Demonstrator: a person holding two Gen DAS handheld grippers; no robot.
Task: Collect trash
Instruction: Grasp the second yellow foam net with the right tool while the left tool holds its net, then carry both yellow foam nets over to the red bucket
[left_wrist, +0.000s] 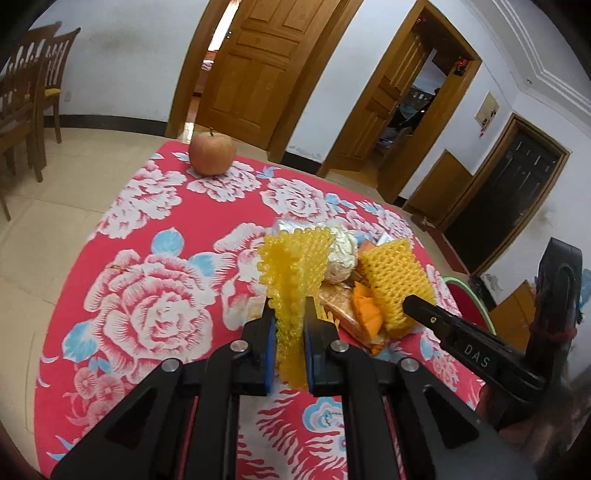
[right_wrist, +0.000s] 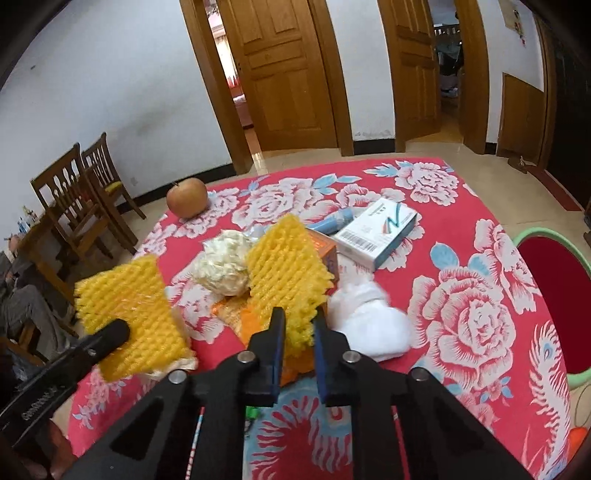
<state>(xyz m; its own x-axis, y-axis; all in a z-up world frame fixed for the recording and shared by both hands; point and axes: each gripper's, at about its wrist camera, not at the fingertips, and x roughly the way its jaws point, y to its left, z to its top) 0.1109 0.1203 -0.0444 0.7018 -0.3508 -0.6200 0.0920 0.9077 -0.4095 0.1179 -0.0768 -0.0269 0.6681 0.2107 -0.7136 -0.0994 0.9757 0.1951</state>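
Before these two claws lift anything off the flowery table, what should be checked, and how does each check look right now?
1. Left gripper shut on its yellow foam net: ok.
2. Right gripper shut on the second foam net: ok.
3. Second net free of the trash under it: cannot tell.
4. Apple stands apart from the pile: ok.
5. Crumpled tissue ball touches the second net, may get dragged: not ok.
6. Red basin beside the table within view: ok.

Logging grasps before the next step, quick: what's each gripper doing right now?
Left gripper: shut on a yellow foam net.
Right gripper: shut on a second yellow foam net.
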